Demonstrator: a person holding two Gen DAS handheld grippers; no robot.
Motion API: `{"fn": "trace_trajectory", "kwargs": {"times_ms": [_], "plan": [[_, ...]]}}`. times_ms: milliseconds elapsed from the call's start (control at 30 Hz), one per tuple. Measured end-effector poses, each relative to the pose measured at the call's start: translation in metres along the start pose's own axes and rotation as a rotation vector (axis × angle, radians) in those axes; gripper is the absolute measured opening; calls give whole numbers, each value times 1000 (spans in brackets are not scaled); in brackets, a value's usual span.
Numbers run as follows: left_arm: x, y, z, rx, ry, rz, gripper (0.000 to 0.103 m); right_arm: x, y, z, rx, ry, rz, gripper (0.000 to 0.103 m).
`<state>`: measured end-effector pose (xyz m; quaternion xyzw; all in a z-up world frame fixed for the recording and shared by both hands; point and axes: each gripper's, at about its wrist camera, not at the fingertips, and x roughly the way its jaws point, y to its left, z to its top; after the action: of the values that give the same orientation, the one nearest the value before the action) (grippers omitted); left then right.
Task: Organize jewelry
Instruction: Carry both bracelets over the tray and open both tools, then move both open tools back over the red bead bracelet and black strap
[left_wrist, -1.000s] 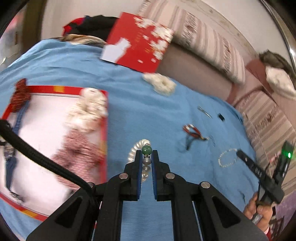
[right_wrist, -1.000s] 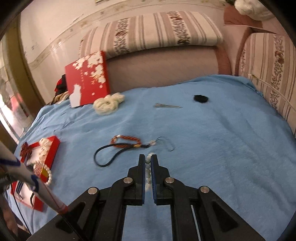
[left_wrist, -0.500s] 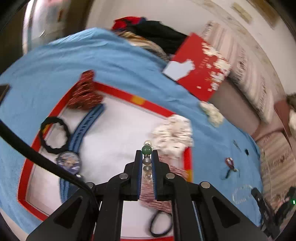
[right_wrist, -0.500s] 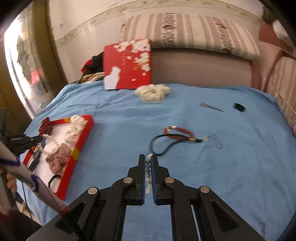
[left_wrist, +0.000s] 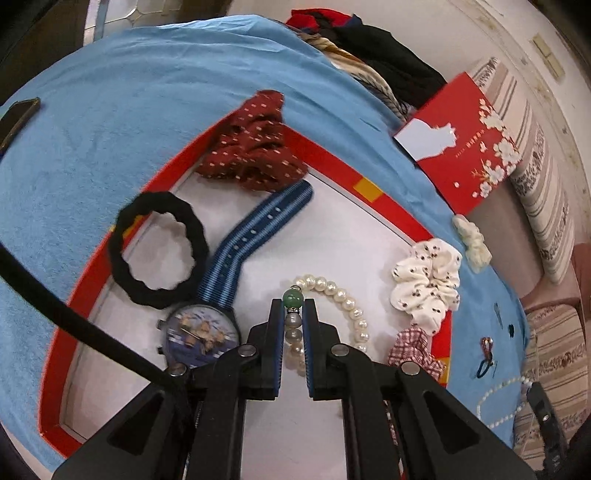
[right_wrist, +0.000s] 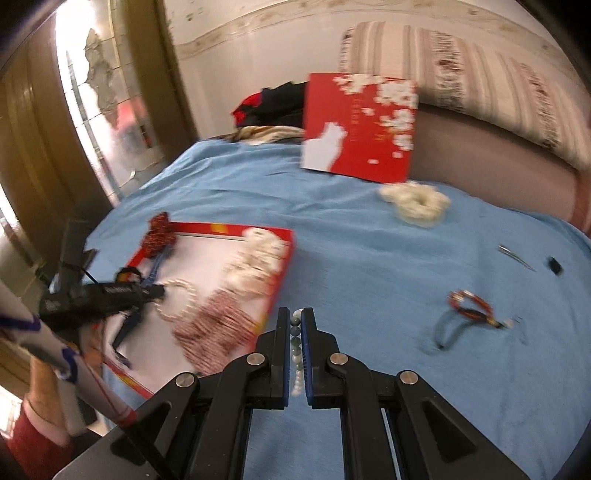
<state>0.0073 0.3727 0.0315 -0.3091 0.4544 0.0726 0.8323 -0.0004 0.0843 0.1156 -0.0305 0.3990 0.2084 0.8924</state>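
The left gripper (left_wrist: 293, 306) was nearly closed on a pearl bracelet (left_wrist: 343, 295) with a green bead, pinching it by the bead end while its loop lay on the white floor of the red-rimmed tray (left_wrist: 384, 206), just beside a blue-strapped watch (left_wrist: 201, 332). The right gripper (right_wrist: 295, 321), over the blue cloth (right_wrist: 388, 288), was likewise nearly closed on a pearl necklace (right_wrist: 296, 369). To finish well, the left fingers should probably part only once the beads rest flat, clear of the watch.

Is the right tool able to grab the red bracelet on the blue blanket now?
Probably not yet: the right tool is shut on a bead string. Otherwise the red bracelet lies unobstructed.
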Motion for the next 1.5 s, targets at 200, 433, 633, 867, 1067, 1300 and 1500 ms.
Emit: {"fn": "trace_trajectory", "kwargs": {"times_ms": [200,433,633,867,1067,1300,1500], "plan": [[-8,15,-1,-103,23,-95,18,45,50,36,-19,55,82,6],[-32,19,1,-112,-43,-132,25,117,103,69,4,137,161,6],[-33,32,7,-142,-63,-99,32,170,123,75,1,203,142,6],[-36,34,9,-150,-80,-80,39,181,98,66,14,227,65,21],[-40,12,2,-66,-108,-27,42,137,66,65,-3,178,9,29],[-49,-30,-22,47,-116,-41,48,58,-22,31,9,121,-132,38],[-59,-91,-58,191,-131,-126,59,5,-129,-16,135,141,-289,39]]}}
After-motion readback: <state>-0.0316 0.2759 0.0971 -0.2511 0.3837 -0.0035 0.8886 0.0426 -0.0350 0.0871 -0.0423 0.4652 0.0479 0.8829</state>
